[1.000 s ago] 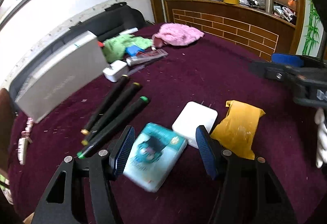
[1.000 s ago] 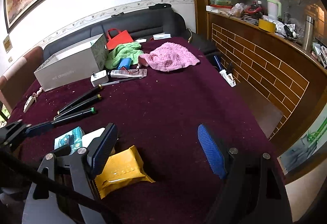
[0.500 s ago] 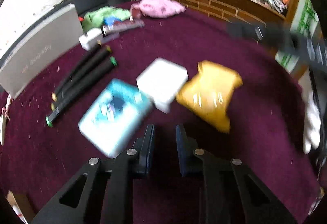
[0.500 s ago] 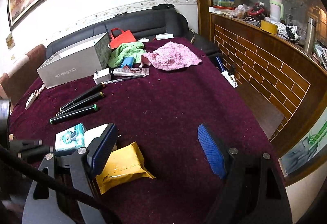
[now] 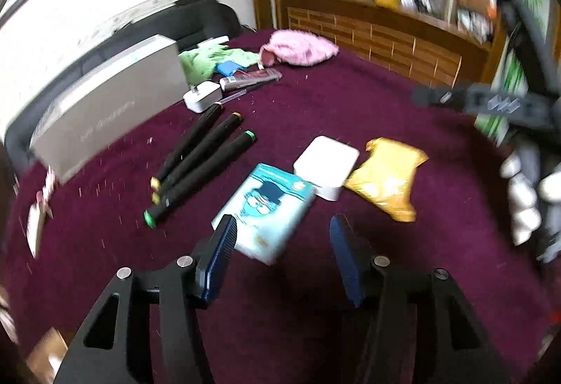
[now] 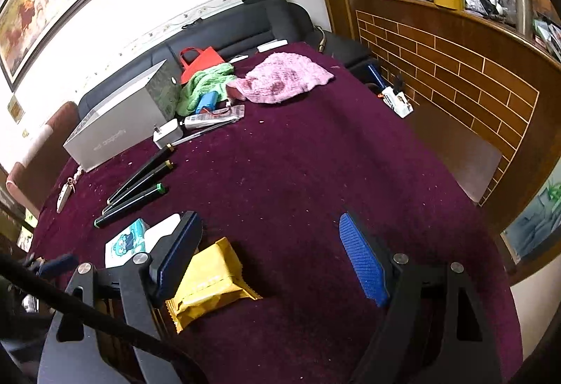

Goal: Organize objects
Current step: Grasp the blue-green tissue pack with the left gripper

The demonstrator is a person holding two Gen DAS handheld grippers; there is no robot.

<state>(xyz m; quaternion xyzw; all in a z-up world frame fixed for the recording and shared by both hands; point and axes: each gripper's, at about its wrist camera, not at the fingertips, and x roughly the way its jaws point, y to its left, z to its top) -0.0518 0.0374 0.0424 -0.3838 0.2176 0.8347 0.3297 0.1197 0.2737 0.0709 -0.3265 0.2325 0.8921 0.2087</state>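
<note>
1. The left gripper (image 5: 280, 244) hangs above the tabletop (image 5: 333, 103) with its jaws spread wide and nothing between them. The light-blue packet (image 5: 270, 208) lies just ahead of its left finger, flat on the maroon cloth, with its near corner under that finger.

2. The right gripper (image 6: 270, 258) is likewise wide open and empty. Its left finger sits over the yellow pouch (image 6: 207, 282).

3. Crowding is the main risk. The light-blue packet touches the white box (image 5: 326, 166), and the box appears to touch the yellow pouch. A closing finger aimed at the packet could catch the box edge and drag it along.

4. The packet looks soft and flat. A pinch across its width may buckle it or slide off; a low approach could snag the cloth.

5. The left view is motion-blurred, so exact alignment over the packet cannot be judged.

6. The three black markers (image 5: 200, 159) lie close on the left. A sideways sweep might roll them towards the grey box (image 5: 108, 107).

7. The two grippers are near one another over this cluster; reaching together could make them collide.
</note>
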